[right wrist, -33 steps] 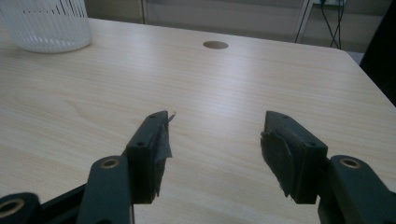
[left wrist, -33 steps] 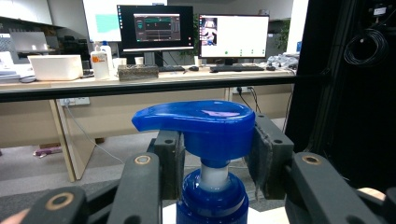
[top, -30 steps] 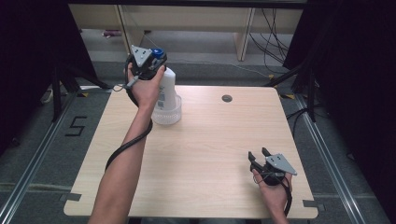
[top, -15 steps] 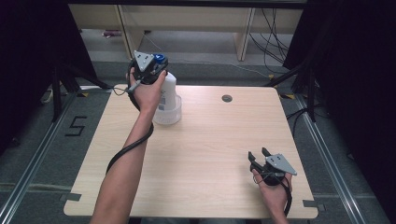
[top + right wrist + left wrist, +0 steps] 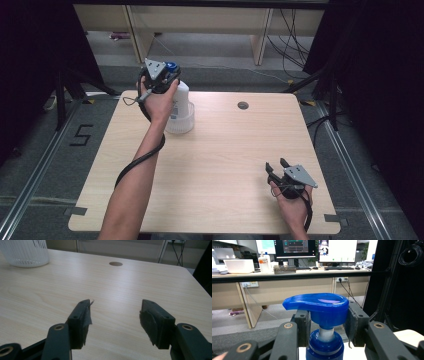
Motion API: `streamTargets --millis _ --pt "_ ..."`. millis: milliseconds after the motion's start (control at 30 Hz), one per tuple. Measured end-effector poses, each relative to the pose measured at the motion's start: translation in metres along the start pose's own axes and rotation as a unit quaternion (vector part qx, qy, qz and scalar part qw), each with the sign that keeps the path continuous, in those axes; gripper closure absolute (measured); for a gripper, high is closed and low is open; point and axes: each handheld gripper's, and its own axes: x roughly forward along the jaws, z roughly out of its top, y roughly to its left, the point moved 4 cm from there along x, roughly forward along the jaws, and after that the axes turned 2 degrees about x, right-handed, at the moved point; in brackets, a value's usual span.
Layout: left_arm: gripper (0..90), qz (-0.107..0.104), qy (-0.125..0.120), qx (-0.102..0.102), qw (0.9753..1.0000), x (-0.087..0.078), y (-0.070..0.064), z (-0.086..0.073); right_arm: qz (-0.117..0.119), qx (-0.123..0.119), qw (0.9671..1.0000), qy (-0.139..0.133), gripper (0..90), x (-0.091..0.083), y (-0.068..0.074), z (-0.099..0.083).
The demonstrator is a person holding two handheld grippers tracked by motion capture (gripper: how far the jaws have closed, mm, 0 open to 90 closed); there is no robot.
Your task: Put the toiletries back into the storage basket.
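Note:
A white pump bottle (image 5: 181,107) with a blue pump head (image 5: 171,65) stands upright at the table's far left. My left gripper (image 5: 167,75) is at its top. In the left gripper view the jaws press both sides of the blue pump head (image 5: 322,306), above the blue collar (image 5: 324,347), so the left gripper (image 5: 327,315) is shut on it. My right gripper (image 5: 276,165) rests low near the table's front right corner, open. In its own view the right gripper (image 5: 115,312) has only bare wood between its jaws, and the bottle's ribbed base (image 5: 25,252) stands far off.
The light wooden table (image 5: 215,165) has a round cable hole (image 5: 243,105) near its far edge. Black curtains flank both sides. Beyond the table stands a desk (image 5: 287,275) with monitors and a white box (image 5: 239,266). Cables hang at the right.
My left gripper has sunk very slightly on the pump head. The bottle and the right gripper have stayed where they were.

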Motion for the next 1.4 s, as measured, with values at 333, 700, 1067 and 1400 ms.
streamTargets --millis 333,700,1067,1400 --pt "59.5 -0.001 0.006 -0.004 1.0 0.002 0.001 -0.009 -0.003 0.006 1.0 -0.001 42.3 0.0 0.0 0.0" --pt "59.4 0.001 0.013 -0.005 0.9999 0.003 0.003 -0.018 -0.005 0.001 1.0 0.001 42.3 0.0 0.0 -0.001" --pt "58.7 0.004 0.014 -0.005 0.9999 -0.001 0.011 -0.02 -0.008 -0.015 0.9999 -0.003 42.1 0.0 -0.001 0.0" --pt "48.1 0.008 0.017 -0.01 0.9998 0.0 0.012 -0.023 -0.004 0.012 0.9999 0.006 41.9 -0.001 0.004 -0.001"
